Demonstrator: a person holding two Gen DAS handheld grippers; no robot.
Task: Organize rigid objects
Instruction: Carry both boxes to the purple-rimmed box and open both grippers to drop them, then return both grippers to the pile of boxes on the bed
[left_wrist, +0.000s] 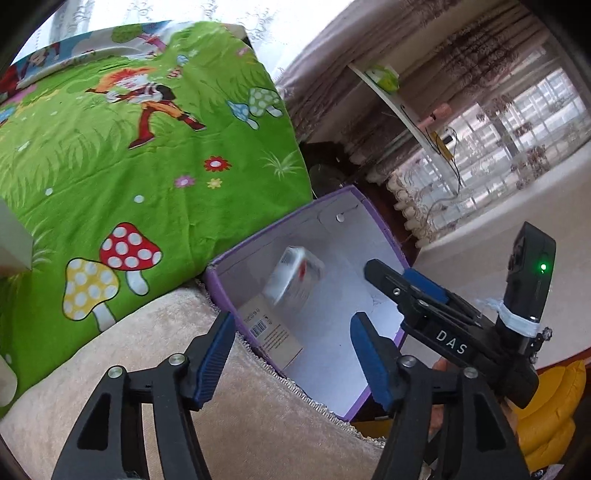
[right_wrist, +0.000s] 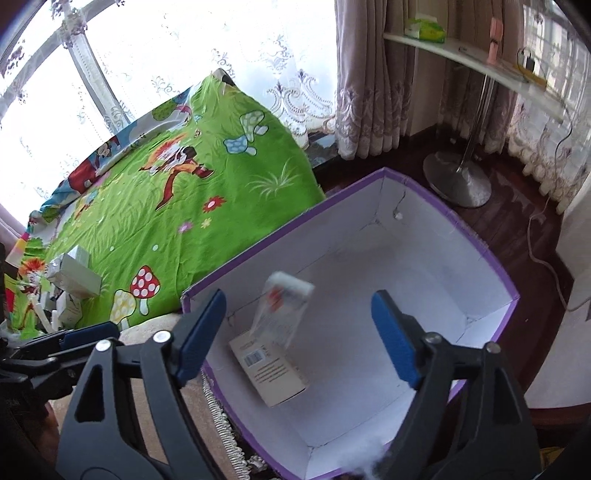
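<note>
**Small box dropping into the bin**

My right gripper and left gripper both stand spread and empty. The blurred small box is mid-drop inside the purple bin, above a flat carton. Next, I judge: the boxes on the bed, at nine o'clock.

- Open storage box sits at the centre, just beside the bed's quilt, which spreads off toward ten o'clock.
- Inside the box, a flat carton lies on the floor near the seven o'clock wall.
- A small blurred packet shows just above that carton, toward twelve o'clock.
- Small boxes cluster on the quilt at nine o'clock.
- A stand's round base rests on the floor beyond the box, at one o'clock.
- A shelf runs above it.
</note>
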